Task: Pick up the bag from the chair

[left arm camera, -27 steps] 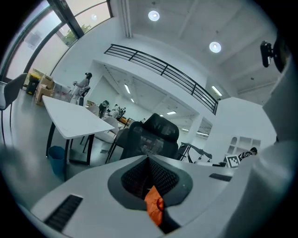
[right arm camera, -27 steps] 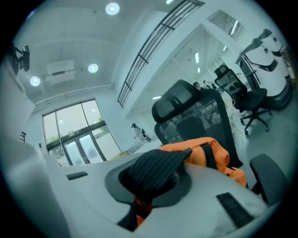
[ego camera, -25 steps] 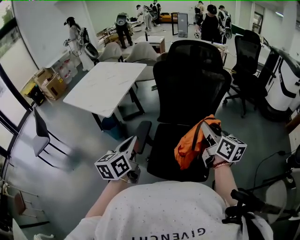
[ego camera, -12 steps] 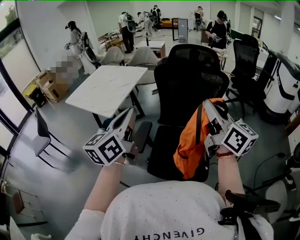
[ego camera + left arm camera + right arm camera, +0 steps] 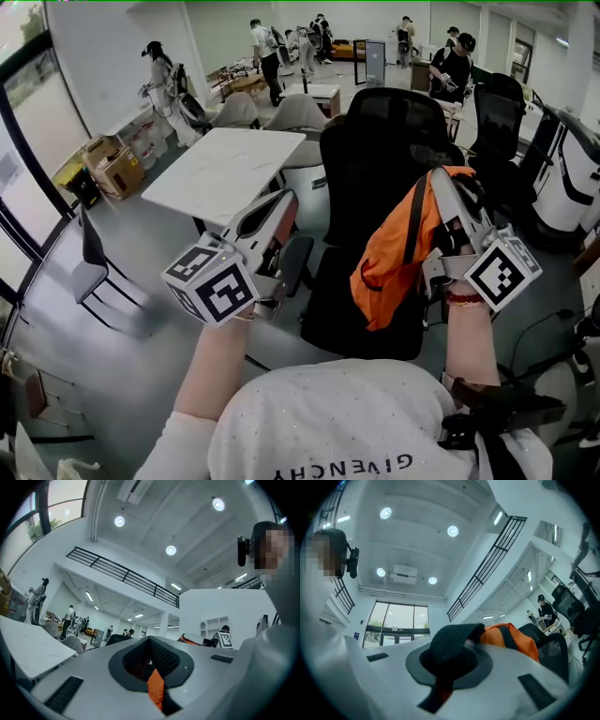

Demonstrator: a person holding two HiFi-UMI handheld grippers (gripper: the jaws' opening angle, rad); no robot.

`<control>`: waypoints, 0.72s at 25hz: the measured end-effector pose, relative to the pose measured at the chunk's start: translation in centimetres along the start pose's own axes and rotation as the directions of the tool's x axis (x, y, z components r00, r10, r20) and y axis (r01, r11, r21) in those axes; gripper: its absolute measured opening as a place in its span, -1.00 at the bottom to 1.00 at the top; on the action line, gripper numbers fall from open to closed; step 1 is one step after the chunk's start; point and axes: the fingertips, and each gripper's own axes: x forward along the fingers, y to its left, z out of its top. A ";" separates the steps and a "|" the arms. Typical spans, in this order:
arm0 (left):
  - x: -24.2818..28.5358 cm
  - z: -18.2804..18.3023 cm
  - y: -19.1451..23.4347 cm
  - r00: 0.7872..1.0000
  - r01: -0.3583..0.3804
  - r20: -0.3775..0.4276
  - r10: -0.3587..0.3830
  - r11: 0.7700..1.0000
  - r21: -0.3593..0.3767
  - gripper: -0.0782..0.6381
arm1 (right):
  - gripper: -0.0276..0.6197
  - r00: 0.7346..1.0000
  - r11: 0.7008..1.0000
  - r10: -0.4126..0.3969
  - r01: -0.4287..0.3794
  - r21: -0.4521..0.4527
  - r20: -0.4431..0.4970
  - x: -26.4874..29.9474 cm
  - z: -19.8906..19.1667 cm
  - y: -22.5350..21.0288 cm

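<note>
Lifts bag (image 5: pixel 394 267) higher off chair (image 5: pixel 375 150) than a second ago, right fingers (image 5: pixel 459 216) clenched on its strap (image 5: pixel 454 641), left fingers (image 5: pixel 267 220) closed empty, so pickup looks nearly done.

Chair: black mesh-backed office chair (image 5: pixel 375 178), standing between the left gripper (image 5: pixel 284 202) and the right gripper (image 5: pixel 437 178); its dark seat (image 5: pixel 347 319) is lower than both.
Table: white-topped table (image 5: pixel 225 169), just beyond the left gripper's tip (legs dark).
Floor: smooth grey floor (image 5: pixel 150 234); cardboard boxes (image 5: pixel 108 169) sit on it, well out past the left gripper's outer side.
</note>
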 end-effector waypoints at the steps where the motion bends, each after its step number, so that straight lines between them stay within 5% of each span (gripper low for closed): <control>1: -0.3 -0.1 -0.4 1.000 0.003 0.001 -0.003 1.000 0.014 -0.77 | -0.87 1.000 1.000 -0.004 0.004 -0.004 -0.002 -0.3 -0.2 0.3; 7: -5.0 0.3 -1.5 0.997 0.077 -0.008 -0.077 0.997 -0.005 -0.77 | -0.87 0.998 0.998 -0.055 0.056 0.023 -0.035 -1.6 -1.5 3.7; 15: -16.3 1.5 -2.1 0.997 0.069 -0.034 -0.071 0.997 -0.046 -0.77 | -0.87 0.994 0.994 -0.106 0.106 0.030 0.012 -5.7 -3.4 12.8; 18: -18.5 3.3 -1.8 1.000 0.005 -0.025 -0.005 1.000 -0.006 -0.77 | -0.87 0.989 0.986 -0.148 0.148 0.076 -0.001 -6.9 -3.9 14.7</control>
